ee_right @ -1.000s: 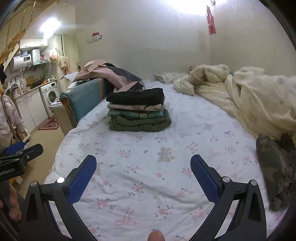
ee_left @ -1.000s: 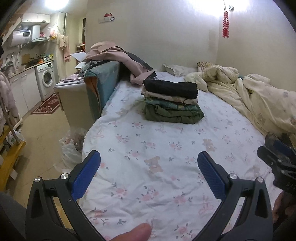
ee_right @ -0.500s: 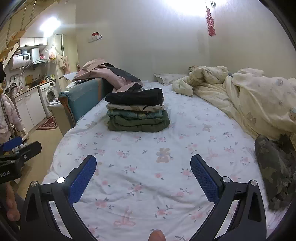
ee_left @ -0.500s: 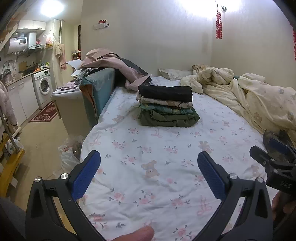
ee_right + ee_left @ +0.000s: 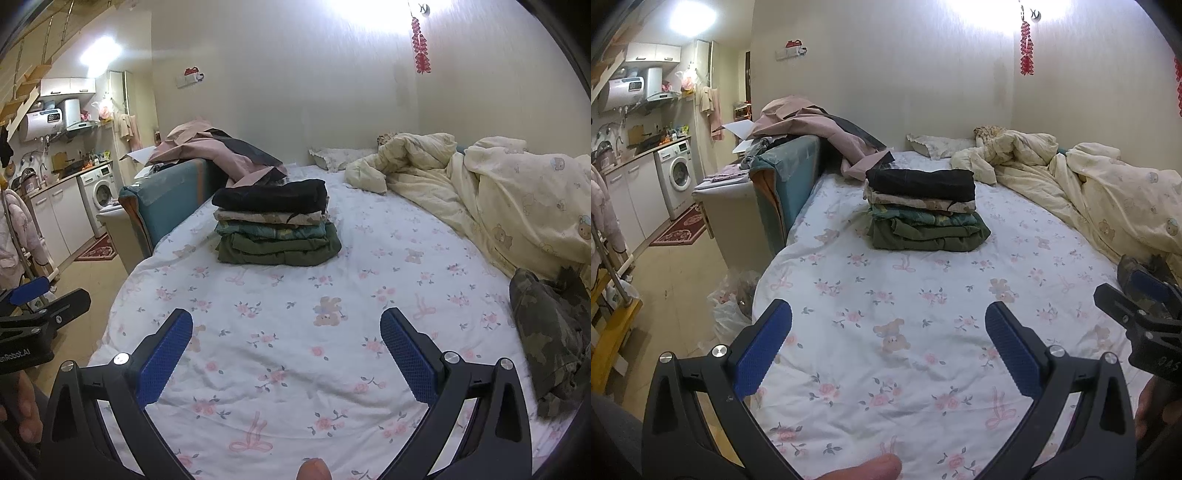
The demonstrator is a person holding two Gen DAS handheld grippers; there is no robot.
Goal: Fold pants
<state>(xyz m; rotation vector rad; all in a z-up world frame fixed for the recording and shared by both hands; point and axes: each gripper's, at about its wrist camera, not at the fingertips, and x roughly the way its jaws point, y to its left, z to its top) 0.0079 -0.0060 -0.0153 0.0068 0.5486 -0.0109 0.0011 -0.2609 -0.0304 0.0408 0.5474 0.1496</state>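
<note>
A crumpled camouflage pair of pants [image 5: 550, 332] lies at the right edge of the bed; a bit of it shows in the left wrist view [image 5: 1134, 269] behind the other gripper. A stack of folded pants [image 5: 923, 210] [image 5: 275, 223], black on top and olive at the bottom, sits mid-bed. My left gripper [image 5: 888, 347] is open and empty above the floral sheet [image 5: 886, 295]. My right gripper [image 5: 286, 350] is open and empty above the sheet [image 5: 280, 295], left of the camouflage pants.
A cream duvet [image 5: 498, 199] is heaped along the right side of the bed. A teal sofa back [image 5: 790, 177] with pink clothes [image 5: 812, 125] flanks the bed's left. The floor, a plastic bag [image 5: 731, 306] and a washing machine [image 5: 677, 177] lie further left.
Both grippers have drifted slightly, so the folded stack sits a little more central in the left view. Both jaws stay open and empty.
</note>
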